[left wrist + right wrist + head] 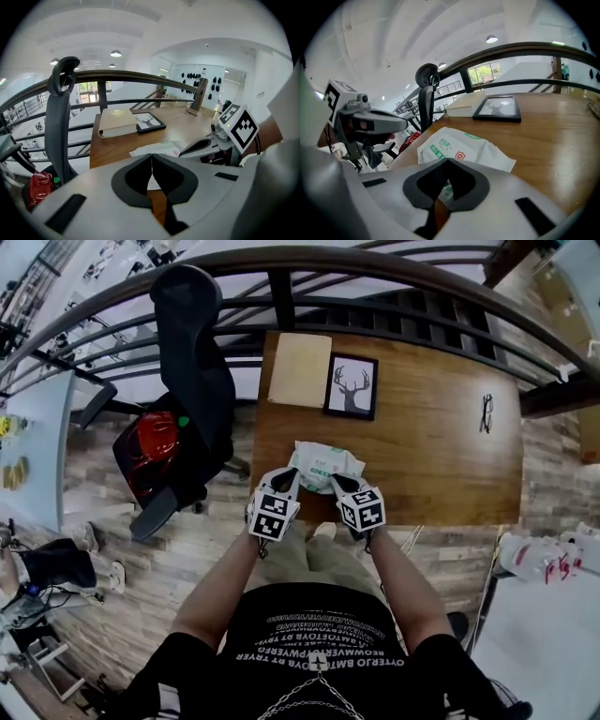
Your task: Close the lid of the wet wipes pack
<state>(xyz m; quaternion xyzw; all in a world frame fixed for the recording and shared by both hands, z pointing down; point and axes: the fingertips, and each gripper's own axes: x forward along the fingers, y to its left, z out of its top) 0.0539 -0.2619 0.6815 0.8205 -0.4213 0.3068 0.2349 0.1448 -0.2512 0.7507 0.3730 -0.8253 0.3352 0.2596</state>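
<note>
The right tool (pixel 448 163) is clenched, its two dark pads meeting at the tip with nothing caught between them. The left tool (pixel 151 159) is clenched and empty too. Both point down at a slant toward the wet wipes pack (pixel 324 463), one at the pack's near left corner and one at its near right corner. From the head view I cannot tell whether either tip actually touches the wrapper.

The pack lies flat on the wooden surface (pixel 441 456), close to the edge nearest the person, its green print and small red shield emblem facing up. No view shows the lid clearly, so I cannot tell whether it stands open or lies flat.

Beyond the pack, toward the railing, are a framed deer picture (pixel 352 386) and, beside it to the left, a closed book (pixel 300 369). A pair of glasses (pixel 486 413) lies well off to the pack's right, and a chair (pixel 192 352) stands off the surface to the pack's left.

This looks like the approach to the closing step. With both tools shut, a push seems more likely than a pinch: one closed tip would have to come down on the flap and press it flat against the wrapper. The other would steady the soft pack so it does not slide toward the edge.
</note>
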